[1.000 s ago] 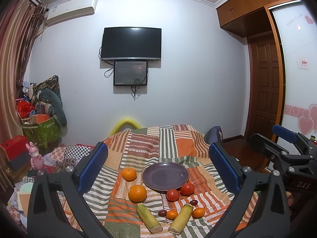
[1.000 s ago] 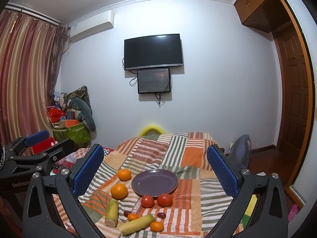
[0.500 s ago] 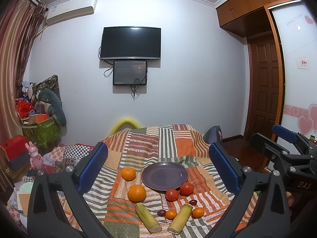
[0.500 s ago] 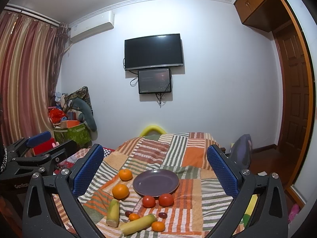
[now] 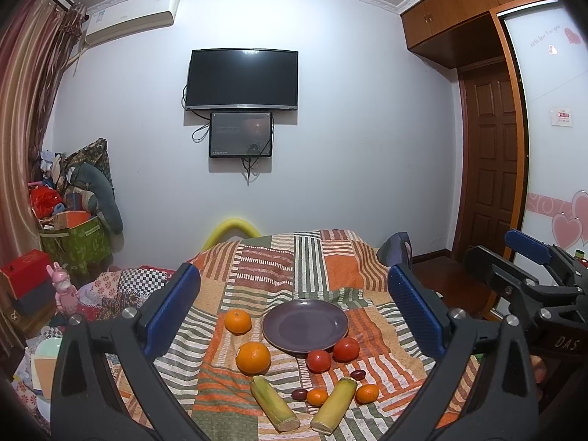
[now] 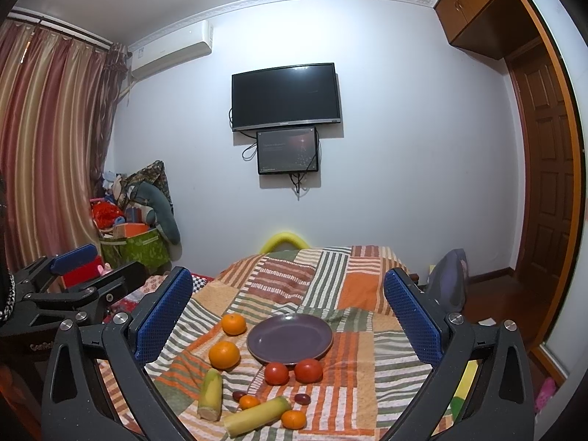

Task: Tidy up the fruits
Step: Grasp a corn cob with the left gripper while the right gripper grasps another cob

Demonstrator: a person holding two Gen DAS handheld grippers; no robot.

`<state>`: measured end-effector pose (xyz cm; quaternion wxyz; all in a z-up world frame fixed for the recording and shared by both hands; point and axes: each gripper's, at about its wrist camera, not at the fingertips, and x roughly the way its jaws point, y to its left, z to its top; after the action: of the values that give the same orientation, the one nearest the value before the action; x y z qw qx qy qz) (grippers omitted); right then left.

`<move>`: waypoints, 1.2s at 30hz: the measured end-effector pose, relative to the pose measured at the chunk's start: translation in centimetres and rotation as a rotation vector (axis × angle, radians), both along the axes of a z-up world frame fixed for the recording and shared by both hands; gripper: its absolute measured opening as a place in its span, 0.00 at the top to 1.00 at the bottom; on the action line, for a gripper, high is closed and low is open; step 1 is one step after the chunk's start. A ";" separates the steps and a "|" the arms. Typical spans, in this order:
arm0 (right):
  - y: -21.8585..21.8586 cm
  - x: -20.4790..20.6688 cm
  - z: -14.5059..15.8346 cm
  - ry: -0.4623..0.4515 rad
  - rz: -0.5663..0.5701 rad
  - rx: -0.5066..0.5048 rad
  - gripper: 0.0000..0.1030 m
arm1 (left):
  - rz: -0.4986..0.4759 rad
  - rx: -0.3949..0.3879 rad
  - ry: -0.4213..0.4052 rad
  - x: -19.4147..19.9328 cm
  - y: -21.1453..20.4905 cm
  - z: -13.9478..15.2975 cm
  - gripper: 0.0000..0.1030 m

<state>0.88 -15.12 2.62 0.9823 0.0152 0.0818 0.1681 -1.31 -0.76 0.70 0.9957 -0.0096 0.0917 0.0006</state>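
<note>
I held both left gripper point(image 5: 294, 301) and right gripper point(image 6: 288, 297) wide open, nothing gripped, above fruit beside purple plate point(image 5: 305, 325).

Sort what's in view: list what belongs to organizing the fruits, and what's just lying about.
Job: purple plate, two oranges, two tomatoes, two small tangerines, two sugarcane pieces, two dark dates, both open grippers.

Lying about: TV, green box, pink toy, patchwork cloth.
</note>
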 end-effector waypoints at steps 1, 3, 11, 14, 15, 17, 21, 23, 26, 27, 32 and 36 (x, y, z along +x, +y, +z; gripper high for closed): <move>0.0 0.1 -0.1 0.002 0.000 -0.001 0.00 | 0.001 0.000 0.002 0.1 0.1 -0.1 0.00; 0.0 0.3 -0.2 0.008 -0.001 0.000 0.00 | -0.008 -0.006 0.015 0.4 0.2 -0.3 0.00; -0.1 2.8 -2.3 0.093 0.010 -0.033 0.00 | -0.003 -0.005 0.174 4.1 1.3 -3.9 0.00; 0.0 4.3 -4.0 0.160 0.021 -0.076 0.00 | -0.004 -0.002 0.260 5.9 1.8 -6.0 0.00; 0.0 4.8 -4.5 0.181 0.024 -0.091 0.00 | -0.004 0.002 0.284 6.3 2.0 -6.6 0.00; 0.2 5.9 -5.7 0.225 0.023 -0.129 0.00 | -0.004 0.010 0.336 7.4 2.2 -7.9 0.00; 0.6 7.7 -7.9 0.297 0.046 -0.198 0.00 | -0.023 0.003 0.436 9.4 3.0 -10.6 0.00; 0.5 8.5 -8.9 0.348 0.078 -0.204 0.00 | -0.036 -0.008 0.490 10.2 3.4 -12.1 0.00; 0.6 9.5 -10.5 0.440 0.128 -0.196 0.00 | -0.037 -0.010 0.544 11.0 3.8 -14.1 0.00; 0.6 9.7 -11.1 0.466 0.137 -0.197 0.00 | -0.039 -0.015 0.561 11.3 3.9 -14.6 0.00; 1.4 10.8 -14.0 0.577 0.183 -0.211 0.00 | -0.042 -0.042 0.693 12.8 4.7 -18.1 0.00; 2.6 10.2 -15.6 0.635 0.250 -0.232 0.00 | -0.043 -0.010 0.754 13.3 4.4 -20.3 0.11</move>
<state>11.04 -12.49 -13.01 0.8750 -0.0550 0.4024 0.2635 11.98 3.67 -19.64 0.8917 -0.0117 0.4521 -0.0172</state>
